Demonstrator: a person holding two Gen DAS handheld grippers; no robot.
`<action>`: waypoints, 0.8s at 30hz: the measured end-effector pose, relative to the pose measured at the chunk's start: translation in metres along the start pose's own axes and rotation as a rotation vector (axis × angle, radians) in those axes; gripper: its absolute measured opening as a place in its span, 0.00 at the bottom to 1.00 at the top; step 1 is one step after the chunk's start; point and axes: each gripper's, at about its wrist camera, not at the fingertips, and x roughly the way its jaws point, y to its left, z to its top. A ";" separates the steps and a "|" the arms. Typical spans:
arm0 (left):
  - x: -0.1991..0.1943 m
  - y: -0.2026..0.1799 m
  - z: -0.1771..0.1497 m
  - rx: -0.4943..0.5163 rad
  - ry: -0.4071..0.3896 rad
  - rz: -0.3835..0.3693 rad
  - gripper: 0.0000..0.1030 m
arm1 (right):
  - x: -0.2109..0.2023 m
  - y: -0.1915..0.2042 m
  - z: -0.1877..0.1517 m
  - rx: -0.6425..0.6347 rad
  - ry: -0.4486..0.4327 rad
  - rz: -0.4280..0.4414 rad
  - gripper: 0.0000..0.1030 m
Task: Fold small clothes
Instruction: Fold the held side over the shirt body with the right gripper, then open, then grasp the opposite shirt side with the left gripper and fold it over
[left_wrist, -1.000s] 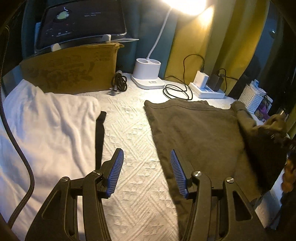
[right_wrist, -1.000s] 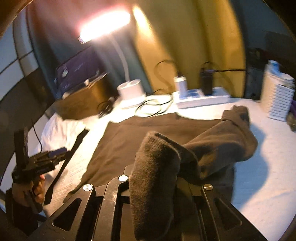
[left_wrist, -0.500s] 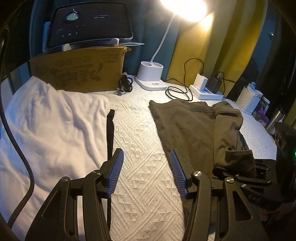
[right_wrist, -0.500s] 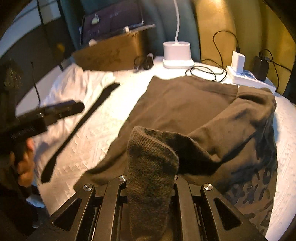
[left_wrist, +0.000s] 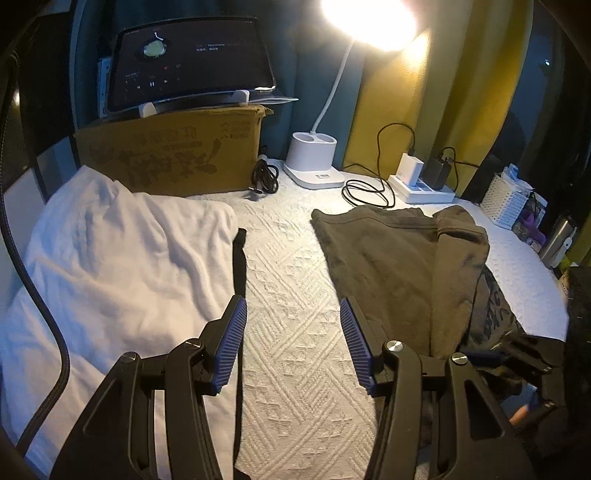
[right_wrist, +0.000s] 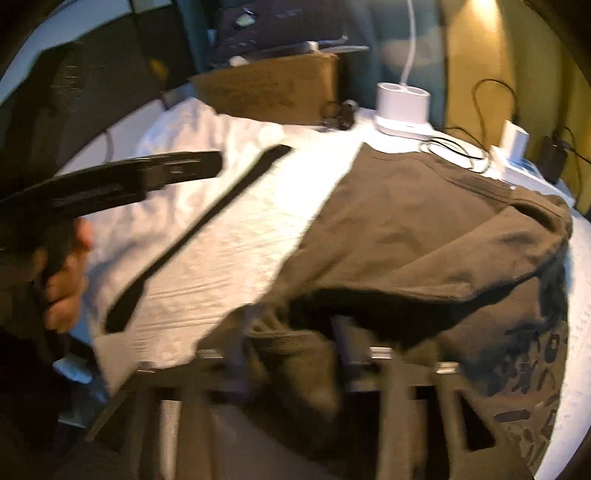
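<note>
Olive-brown shirt (left_wrist: 388, 266) lies half-folded; right tongs (right_wrist: 291, 354) just spreading off its cuff, left tongs (left_wrist: 293, 347) spread

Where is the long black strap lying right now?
In the left wrist view the black strap lies flat on the white textured cover, along the right edge of the white garment, left of the brown garment.

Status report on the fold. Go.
Left gripper open, empty, over bare bedcover. Right gripper jaws just opened, sleeve cuff slack between them. Brown shirt part folded. Black strap beside it, clear.
</note>
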 end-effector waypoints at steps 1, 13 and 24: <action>-0.001 -0.001 0.002 0.004 -0.002 0.006 0.51 | -0.005 0.002 -0.001 -0.006 -0.015 0.006 0.83; 0.006 -0.072 0.029 0.127 -0.007 -0.017 0.51 | -0.084 -0.073 -0.014 0.133 -0.149 -0.109 0.83; 0.046 -0.181 0.047 0.278 0.074 -0.129 0.51 | -0.119 -0.185 -0.045 0.287 -0.167 -0.293 0.83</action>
